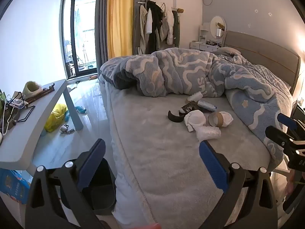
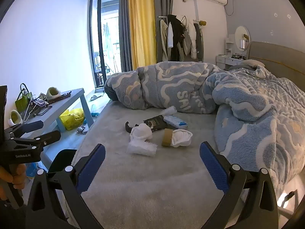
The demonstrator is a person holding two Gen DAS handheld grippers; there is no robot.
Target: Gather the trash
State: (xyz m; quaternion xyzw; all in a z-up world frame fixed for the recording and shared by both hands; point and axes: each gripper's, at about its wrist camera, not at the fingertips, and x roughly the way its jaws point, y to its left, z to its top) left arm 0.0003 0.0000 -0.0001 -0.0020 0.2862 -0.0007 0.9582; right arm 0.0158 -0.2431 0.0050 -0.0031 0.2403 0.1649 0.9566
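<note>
Left gripper [image 1: 152, 158] and right gripper [image 2: 152, 160] both gape wide, empty, above the bed [image 2: 133, 181], well short of the trash: crumpled tissue [image 2: 141, 132], cardboard roll [image 2: 167, 137], dark wrapper [image 2: 155, 123]; probably light, soft, crushable, best pinched at edges; plush grey sheet, cluttered bedroom

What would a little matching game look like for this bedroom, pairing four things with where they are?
Things:
1. cardboard roll
2. yellow plastic bag
3. fuzzy slipper
4. patterned blanket

Places:
A. on the floor under the grey side table
B. heaped across the far side of the bed
C. on top of the grey side table
D. on the bare bed cover, among the scattered litter

Pairs: 1-D, 2-A, 3-C, 4-B
</note>
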